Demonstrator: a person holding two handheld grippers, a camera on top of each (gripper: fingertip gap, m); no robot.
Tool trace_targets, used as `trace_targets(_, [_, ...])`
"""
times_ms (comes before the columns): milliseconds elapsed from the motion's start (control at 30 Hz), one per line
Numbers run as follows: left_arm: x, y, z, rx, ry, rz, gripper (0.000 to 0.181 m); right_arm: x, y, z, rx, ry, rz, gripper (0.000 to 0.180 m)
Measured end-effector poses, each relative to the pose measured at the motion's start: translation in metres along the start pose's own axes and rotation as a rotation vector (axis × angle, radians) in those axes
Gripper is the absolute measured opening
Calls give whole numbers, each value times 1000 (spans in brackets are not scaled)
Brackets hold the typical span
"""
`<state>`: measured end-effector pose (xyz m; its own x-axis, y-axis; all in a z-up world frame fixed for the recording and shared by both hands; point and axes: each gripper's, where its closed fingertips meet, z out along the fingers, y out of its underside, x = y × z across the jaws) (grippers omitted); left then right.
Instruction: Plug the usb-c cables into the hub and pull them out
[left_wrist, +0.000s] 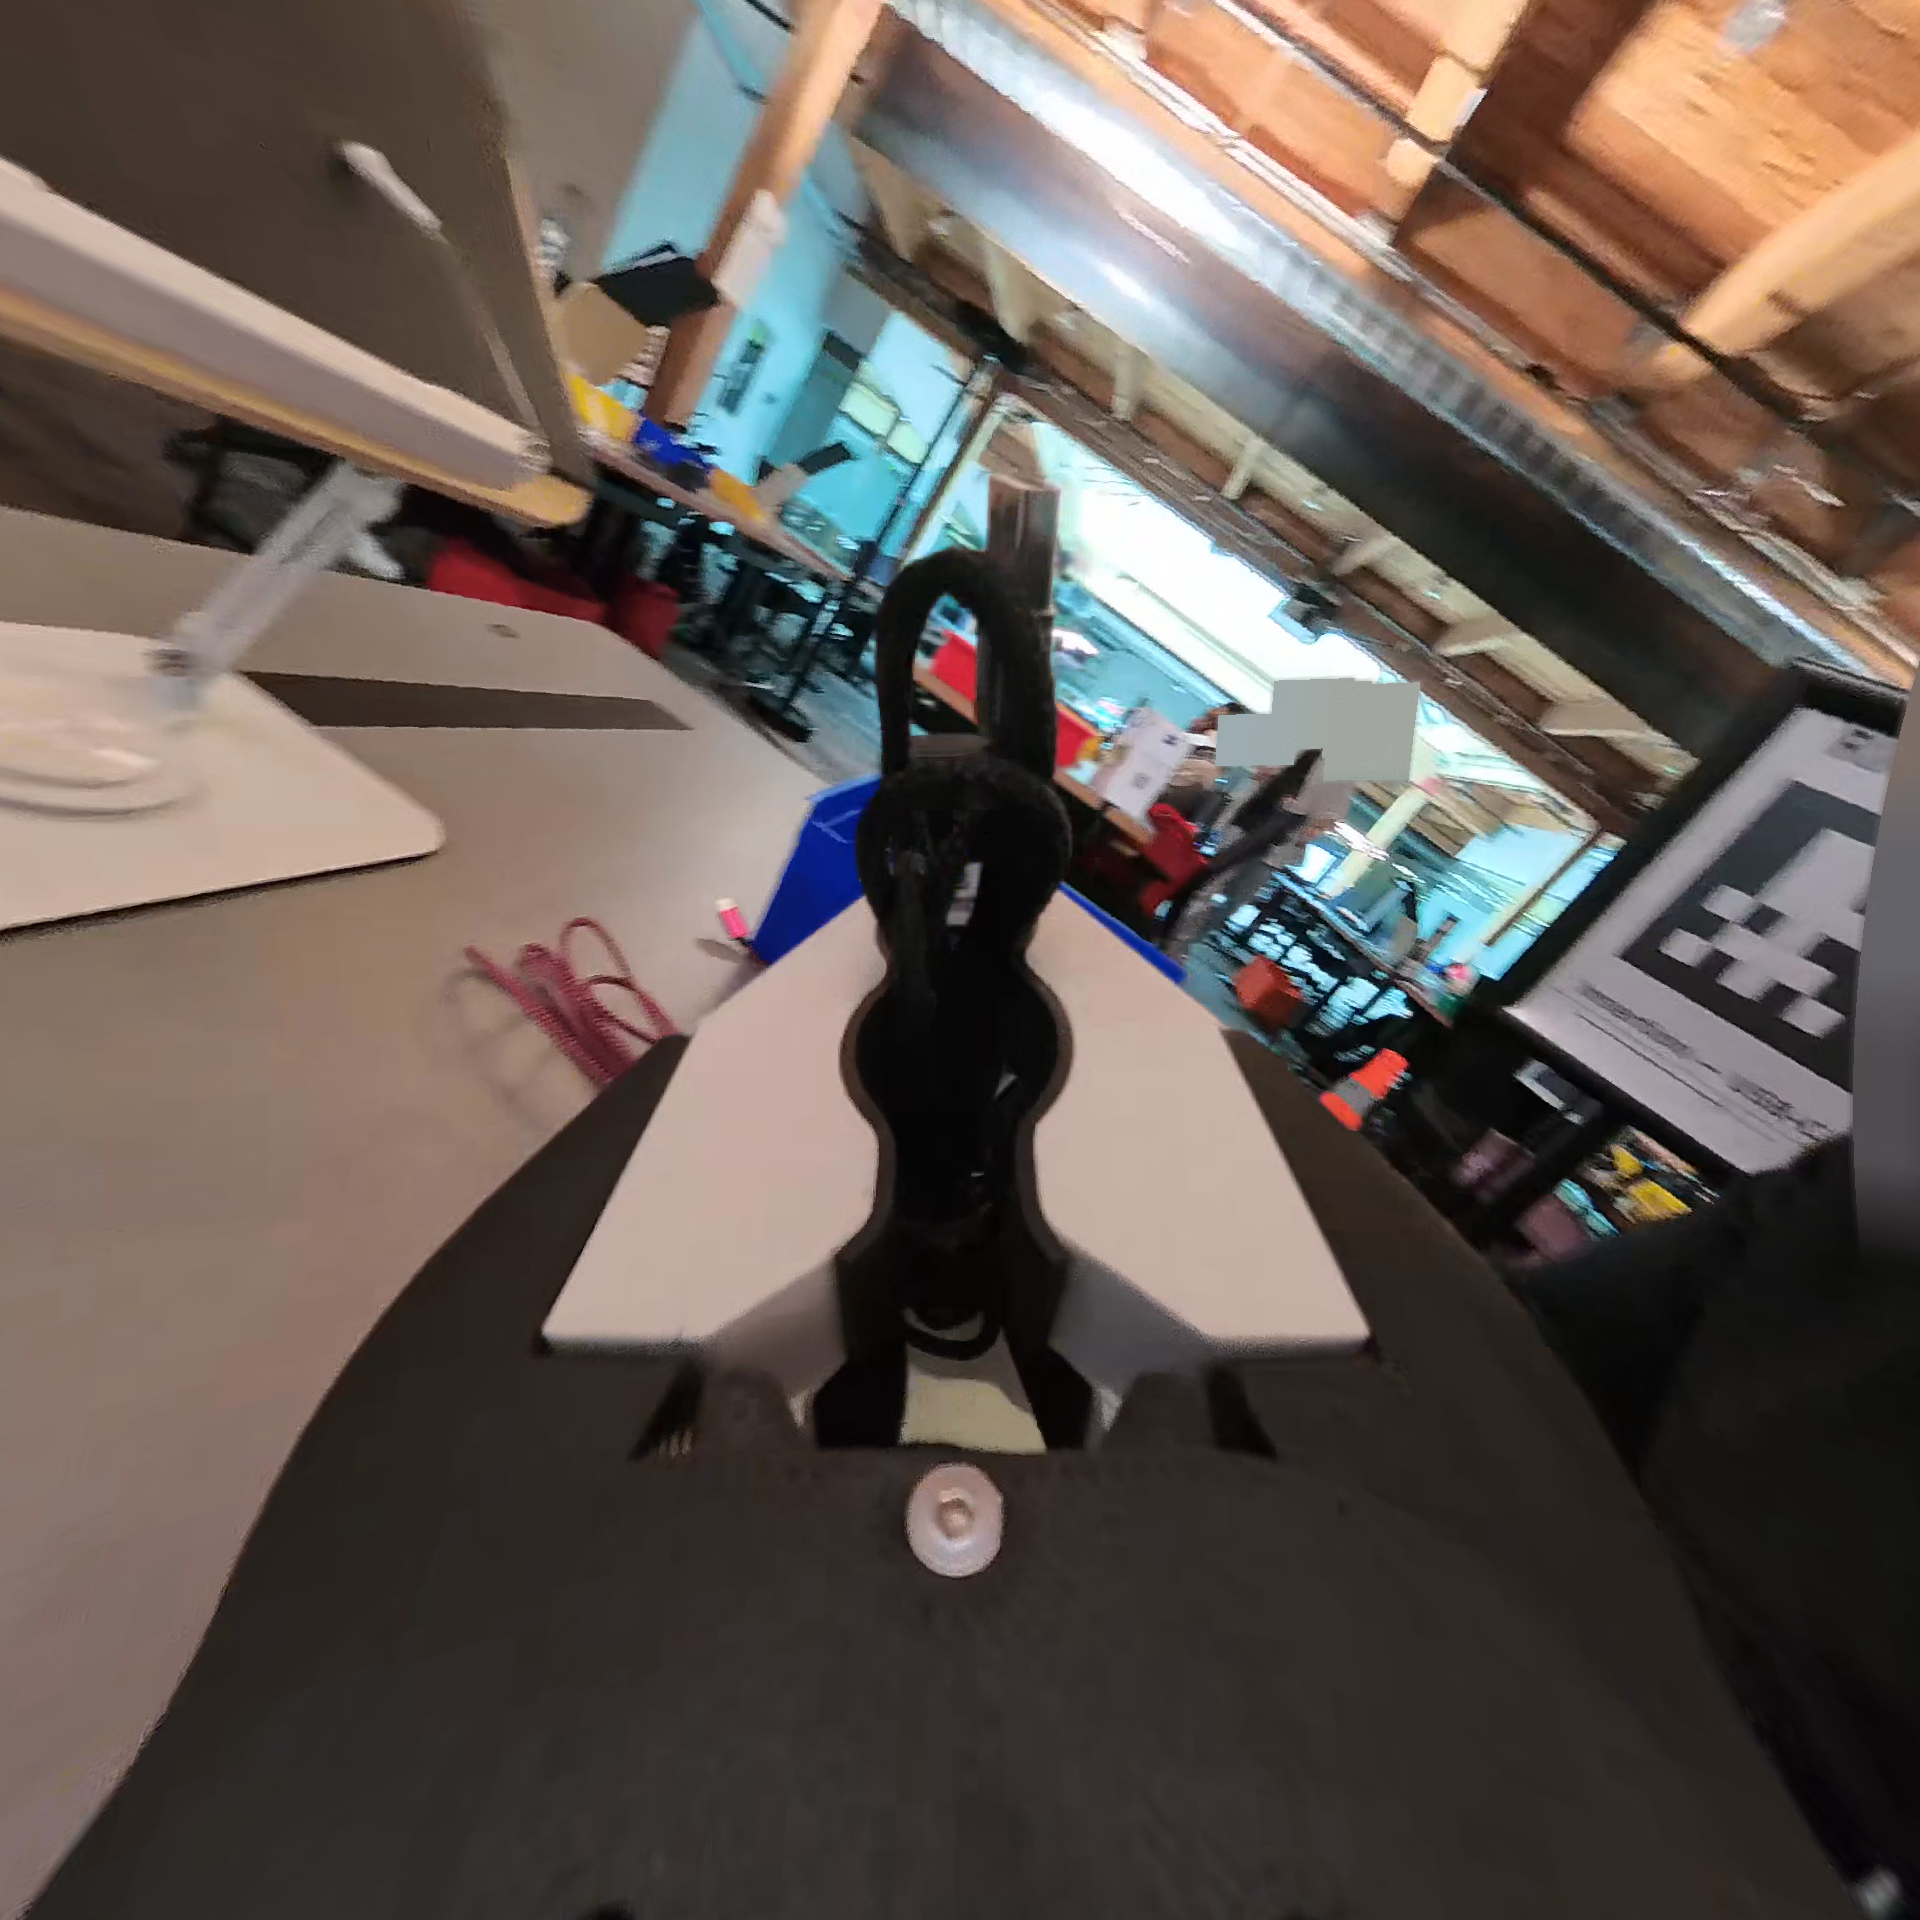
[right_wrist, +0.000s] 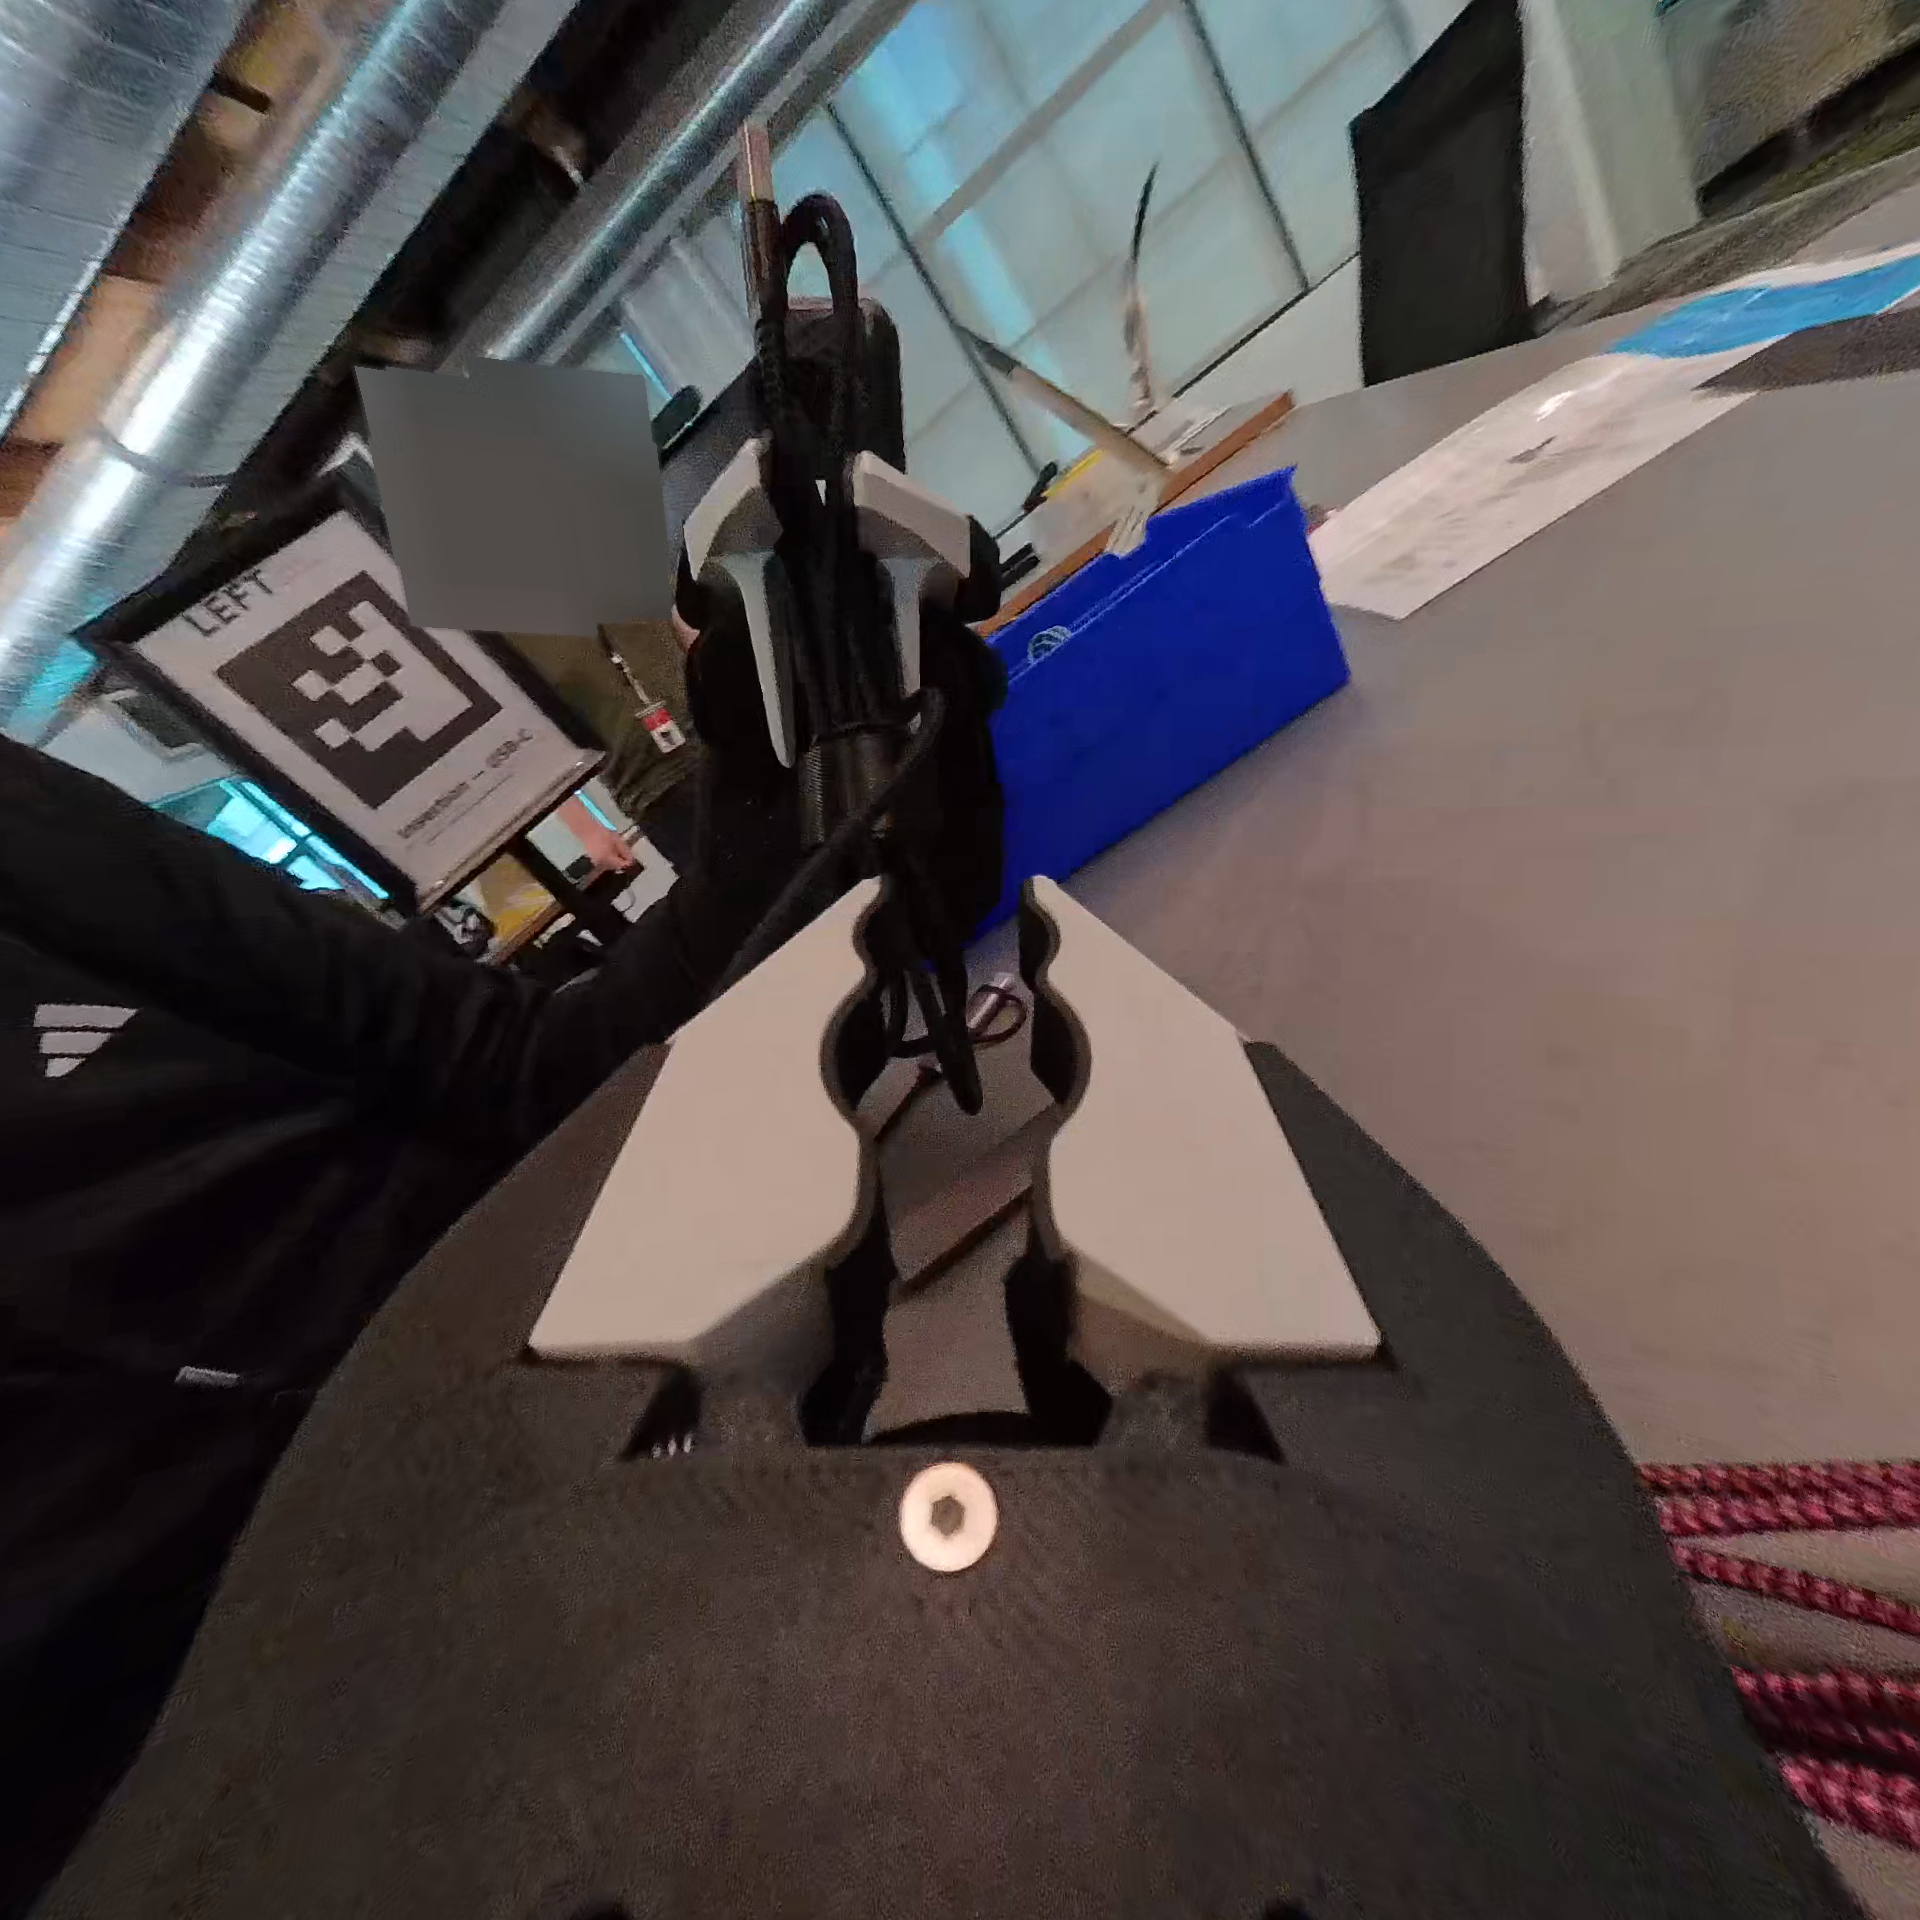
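Observation:
My left gripper (left_wrist: 951, 914) is shut on a bundle of black braided cable (left_wrist: 966, 831). A loop of it and a dark slim plug end (left_wrist: 1023, 540) stick out past the fingertips. In the right wrist view the left gripper (right_wrist: 821, 488) is held up off the table, with the black cable bundle (right_wrist: 831, 623) clamped in it. A metal-tipped plug (right_wrist: 762, 187) points up and strands hang below. My right gripper (right_wrist: 956, 904) is slightly open just under it, with a hanging black strand (right_wrist: 951, 1029) between its fingertips. I cannot pick out the hub for certain.
A red-pink braided cable (left_wrist: 571, 997) lies coiled on the grey table (left_wrist: 312, 1091) and also shows in the right wrist view (right_wrist: 1818, 1621). A blue bin (right_wrist: 1164, 686) stands behind the grippers. A white lamp base (left_wrist: 156, 790), paper sheets (right_wrist: 1507, 499), a tag board (right_wrist: 353, 686) and a person's black sleeve (right_wrist: 260, 987) are nearby. Spacing between my two grippers at the tips: around 7 cm.

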<state>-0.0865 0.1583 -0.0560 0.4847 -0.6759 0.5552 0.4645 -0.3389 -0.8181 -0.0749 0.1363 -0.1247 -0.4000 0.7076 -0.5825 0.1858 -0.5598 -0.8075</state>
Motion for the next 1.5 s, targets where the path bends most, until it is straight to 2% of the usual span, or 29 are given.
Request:
trace_targets(67, [-12, -5, -6, 25, -71, -12, 10, 5, -11, -10, 52, 68, -39, 14])
trace_targets(133, [-26, -9, -13, 45, -142, -27, 11, 15, -21, -19, 85, 214, -161, 16])
trace_targets(267, [-45, -8, -20, 60, -231, -57, 11, 21, -23, -19, -7, 448, -455, 27])
trace_targets(367, [-49, -5, -16, 71, -258, -69, 11, 12, -11, 0, -111, 500, -657, 32])
trace_targets(433, [-47, 0, -10, 62, -264, -71, 11, 11, 2, 14, -167, 493, -703, 39])
trace_targets(533, [-43, 7, 0, 40, -271, -57, 11, 10, 10, 26, -197, 492, -737, 40])
trace_targets(600, [-43, 10, 4, 37, -281, -62, 11, 13, 10, 28, -196, 502, -726, 41])
trace_targets(667, [-42, 14, 7, 35, -269, -79, 12, 21, 11, 26, -206, 532, -700, 33])
trace_targets(800, [-45, 18, 9, 23, -255, -97, 13, 24, 16, 24, -230, 522, -657, 29])
trace_targets(933, [-27, 13, 10, 27, -77, -120, 22, 5, 13, 23, -132, 282, -429, 27])
trace_targets(1067, [-11, 20, 12, -51, 79, -143, 35, -9, 8, 18, -59, 60, -200, 27])
trace_targets(1167, [0, 23, 11, -60, 169, -166, 30, -24, 8, 18, -50, -94, -81, 27])
trace_targets(1233, [-1, 29, 12, -79, 172, -171, 18, -26, 11, 18, -76, -124, -64, 27])
trace_targets(1367, [-12, 28, 10, -56, 72, -103, 9, -16, 8, 17, -67, -69, -96, 30])
trace_targets(1500, [-28, 21, 5, -20, -53, -62, 8, 0, -6, 9, -32, 111, -263, 37])
